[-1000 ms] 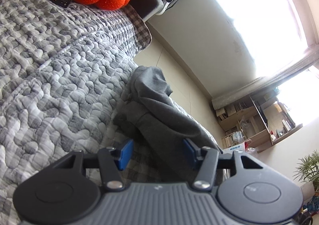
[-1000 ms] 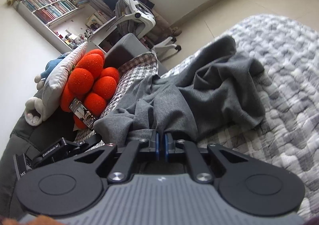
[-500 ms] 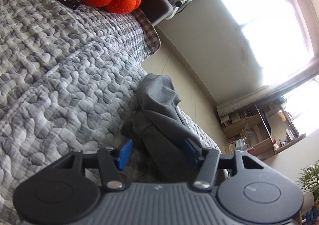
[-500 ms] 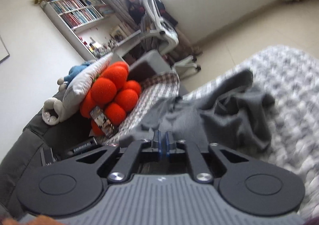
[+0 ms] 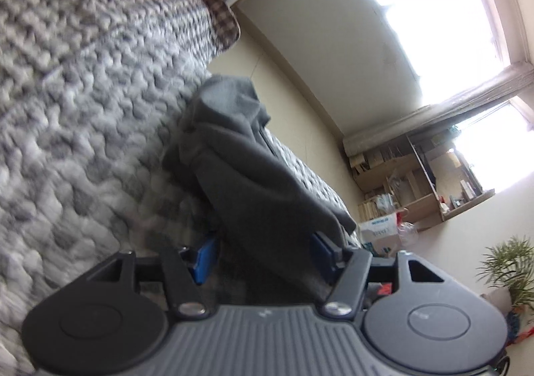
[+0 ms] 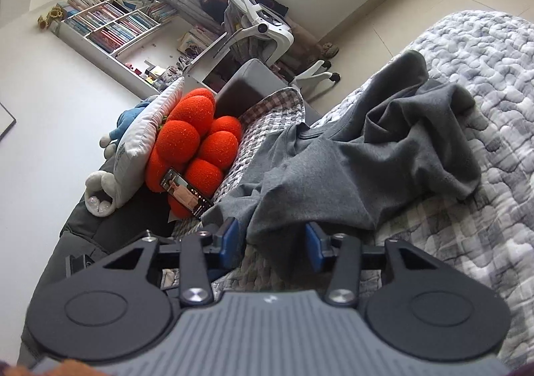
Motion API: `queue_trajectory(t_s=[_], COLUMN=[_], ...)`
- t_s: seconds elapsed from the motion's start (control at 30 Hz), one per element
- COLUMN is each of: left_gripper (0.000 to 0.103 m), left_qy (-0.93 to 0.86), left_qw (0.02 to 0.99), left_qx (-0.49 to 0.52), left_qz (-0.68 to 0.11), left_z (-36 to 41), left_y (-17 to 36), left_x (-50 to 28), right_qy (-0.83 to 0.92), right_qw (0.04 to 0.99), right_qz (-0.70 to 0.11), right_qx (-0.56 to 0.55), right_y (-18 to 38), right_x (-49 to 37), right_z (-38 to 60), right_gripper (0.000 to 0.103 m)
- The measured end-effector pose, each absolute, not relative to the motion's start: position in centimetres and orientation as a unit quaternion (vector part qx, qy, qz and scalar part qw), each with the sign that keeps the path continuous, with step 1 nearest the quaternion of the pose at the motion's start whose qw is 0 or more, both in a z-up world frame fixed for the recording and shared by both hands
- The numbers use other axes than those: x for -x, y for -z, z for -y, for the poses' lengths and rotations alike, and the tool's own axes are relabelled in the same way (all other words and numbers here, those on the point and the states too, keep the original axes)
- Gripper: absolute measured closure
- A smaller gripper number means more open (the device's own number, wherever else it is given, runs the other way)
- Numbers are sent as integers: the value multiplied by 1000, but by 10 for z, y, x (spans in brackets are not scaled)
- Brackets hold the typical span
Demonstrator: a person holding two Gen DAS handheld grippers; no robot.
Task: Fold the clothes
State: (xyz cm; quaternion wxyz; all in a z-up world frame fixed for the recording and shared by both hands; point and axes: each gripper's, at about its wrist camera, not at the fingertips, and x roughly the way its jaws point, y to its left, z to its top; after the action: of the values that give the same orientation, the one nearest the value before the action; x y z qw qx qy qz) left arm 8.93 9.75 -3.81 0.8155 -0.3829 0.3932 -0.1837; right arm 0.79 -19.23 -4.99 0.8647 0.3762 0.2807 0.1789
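Observation:
A dark grey garment (image 6: 367,159) lies crumpled on the grey-and-white quilted bed cover (image 6: 484,226). Its near hem reaches in between the blue pads (image 6: 230,242) of my right gripper (image 6: 272,244), whose jaws are opening. The pads stand apart and do not press the cloth. In the left wrist view the same garment (image 5: 253,169) runs as a bunched ridge down into my left gripper (image 5: 263,256). That gripper is open. The cloth rests against the right-hand pad (image 5: 325,252), and the left-hand pad is clear of it.
An orange plush cushion (image 6: 193,139) with a phone (image 6: 185,192) leaning on it sits at the head of the bed beside a white pillow (image 6: 147,129). Beyond the bed edge are bare floor, a white office chair (image 6: 253,22) and bookshelves (image 6: 110,22). A potted plant (image 5: 507,262) stands far right.
My right gripper's jaws have gone from shut to apart, and the garment's hem now lies loose between them. The left gripper has edged closer along the garment, still open.

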Motion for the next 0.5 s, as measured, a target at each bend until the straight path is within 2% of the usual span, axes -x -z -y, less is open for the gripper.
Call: queue_trajectory(t_s=[0.03, 0.07, 0.1, 0.13, 0.17, 0.2, 0.5], left_gripper=[54, 68, 74, 84, 98, 98, 99], left_qy=[184, 180, 176, 172, 163, 152, 71], left_qw=[817, 822, 828, 833, 839, 846, 898], left_qx=[383, 380, 376, 374, 373, 373, 358], left_qz=[-390, -383, -376, -369, -360, -351, -247], left_z=[-95, -93, -91, -89, -89, -90, -113], left_y=[39, 38, 37, 36, 35, 33, 2], left_x=[-89, -88, -87, -86, -84, -83, -61], right_qy=[-175, -172, -166, -159, -153, -146, -104], right_qw=[867, 870, 875, 882, 889, 896, 941], right_qz=[-277, -273, -269, -263, -258, -253, -164], right_qx=[-374, -372, -367, -358, -346, -335, -278], right_y=[51, 51, 52, 53, 53, 53, 26], right_x=[-9, -10, -11, -12, -13, -14, 2], right_z=[190, 188, 185, 183, 180, 178, 182], right_gripper=[55, 55, 61, 67, 82, 92, 96])
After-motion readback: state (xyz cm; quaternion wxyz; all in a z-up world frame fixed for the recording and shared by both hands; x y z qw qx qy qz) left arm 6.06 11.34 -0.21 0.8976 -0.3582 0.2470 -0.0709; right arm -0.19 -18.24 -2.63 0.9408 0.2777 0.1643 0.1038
